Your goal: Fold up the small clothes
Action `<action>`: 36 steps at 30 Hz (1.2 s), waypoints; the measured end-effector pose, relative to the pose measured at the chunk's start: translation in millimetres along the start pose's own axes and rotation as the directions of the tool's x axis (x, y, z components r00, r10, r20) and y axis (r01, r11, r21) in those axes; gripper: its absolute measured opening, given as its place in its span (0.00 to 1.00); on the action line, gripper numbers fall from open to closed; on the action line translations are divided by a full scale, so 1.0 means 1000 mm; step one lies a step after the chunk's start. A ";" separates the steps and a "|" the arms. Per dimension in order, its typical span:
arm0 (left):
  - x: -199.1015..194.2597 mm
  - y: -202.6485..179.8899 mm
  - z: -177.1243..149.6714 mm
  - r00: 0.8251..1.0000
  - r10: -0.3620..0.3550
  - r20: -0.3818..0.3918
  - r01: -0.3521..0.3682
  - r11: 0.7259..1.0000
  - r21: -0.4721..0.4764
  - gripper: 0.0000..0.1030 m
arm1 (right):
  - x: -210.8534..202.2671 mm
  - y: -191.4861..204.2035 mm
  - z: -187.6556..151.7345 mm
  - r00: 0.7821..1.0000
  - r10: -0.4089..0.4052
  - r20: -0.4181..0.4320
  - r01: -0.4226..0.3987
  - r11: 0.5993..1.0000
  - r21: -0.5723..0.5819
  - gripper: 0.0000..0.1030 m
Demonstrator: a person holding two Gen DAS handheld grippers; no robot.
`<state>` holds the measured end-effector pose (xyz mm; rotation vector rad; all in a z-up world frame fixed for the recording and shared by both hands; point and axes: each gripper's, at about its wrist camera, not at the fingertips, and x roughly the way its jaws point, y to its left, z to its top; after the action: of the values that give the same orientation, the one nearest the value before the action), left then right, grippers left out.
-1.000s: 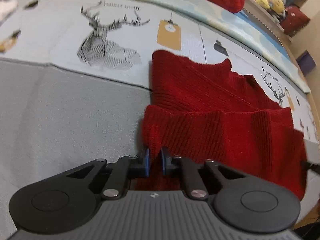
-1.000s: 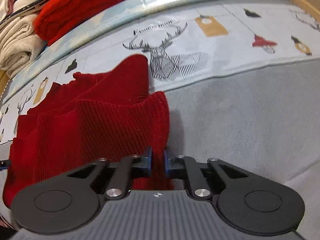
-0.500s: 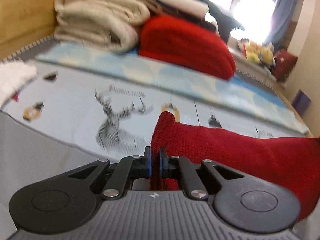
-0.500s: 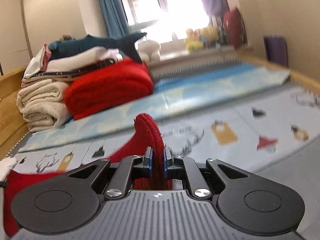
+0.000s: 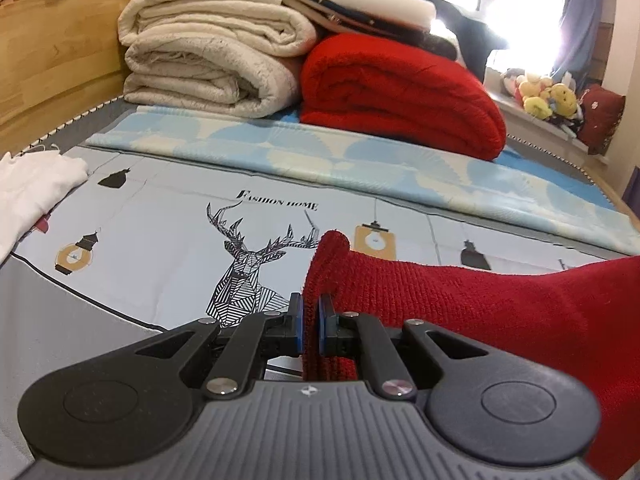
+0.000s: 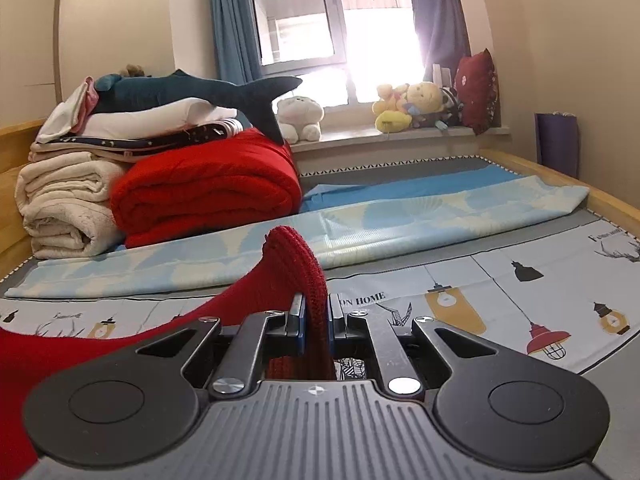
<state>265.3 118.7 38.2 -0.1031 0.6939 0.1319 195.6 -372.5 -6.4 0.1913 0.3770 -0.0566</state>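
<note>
Both grippers have the red sweater [image 5: 460, 296] lifted off the bed, one corner each. Left gripper [image 5: 309, 322]: jaws nearly shut, w/ a thick fold of the knit pinched between the blue pads [image 5: 296, 320], a nub of fabric sticking up above them. Right gripper [image 6: 316, 322]: same, jaws closed down to the thickness of the knit, a ribbed edge bunched up over the fingertips.

From each grip the sweater runs toward the other gripper: off to the right in the left view, off to the left in the right view. So it prob. hangs stretched between the two. Holding both corners at about the same height keeps the edge taut & straight, which is what a clean fold needs. How much of the lower part touches the bed I can't tell; it's hidden under the gripper bodies.

The sweater hangs over the near part of the bed, above the printed sheet [image 5: 160, 240] w/ the deer [image 5: 248, 280] & lamps. At the far edge of the bed, toward the left corner: folded cream blankets [image 5: 208, 64] & a folded red blanket [image 5: 400, 92]. A white garment [image 5: 32, 188] lies at the left edge.

Judging by the task, this is mid-fold: edge raised, not yet laid over. Risk: bulky knit slipping out of the pads.
</note>
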 end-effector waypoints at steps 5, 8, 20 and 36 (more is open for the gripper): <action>0.022 0.000 -0.006 0.998 0.002 -0.062 -0.002 1.000 0.005 0.07 | 0.026 0.001 -0.011 0.995 -0.028 -0.094 0.028 1.000 -0.002 0.10; 0.047 0.006 -0.015 0.980 -0.002 -0.197 -0.002 1.000 -0.024 0.09 | 0.058 -0.013 -0.030 0.948 -0.026 -0.318 0.050 0.996 0.069 0.11; 0.039 0.053 -0.049 0.863 -0.233 -0.449 0.079 0.939 -0.336 0.62 | 0.051 -0.049 -0.063 0.809 0.063 -0.584 0.120 0.955 0.270 0.50; -0.025 0.015 -0.079 0.846 -0.142 -0.514 0.175 0.984 0.016 0.36 | -0.010 -0.041 -0.076 0.709 0.117 -0.696 -0.010 0.988 0.156 0.52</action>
<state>194.3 120.5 -6.7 -0.1369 1.2206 -0.0837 154.7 -397.6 -79.1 0.3682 1.1452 0.0657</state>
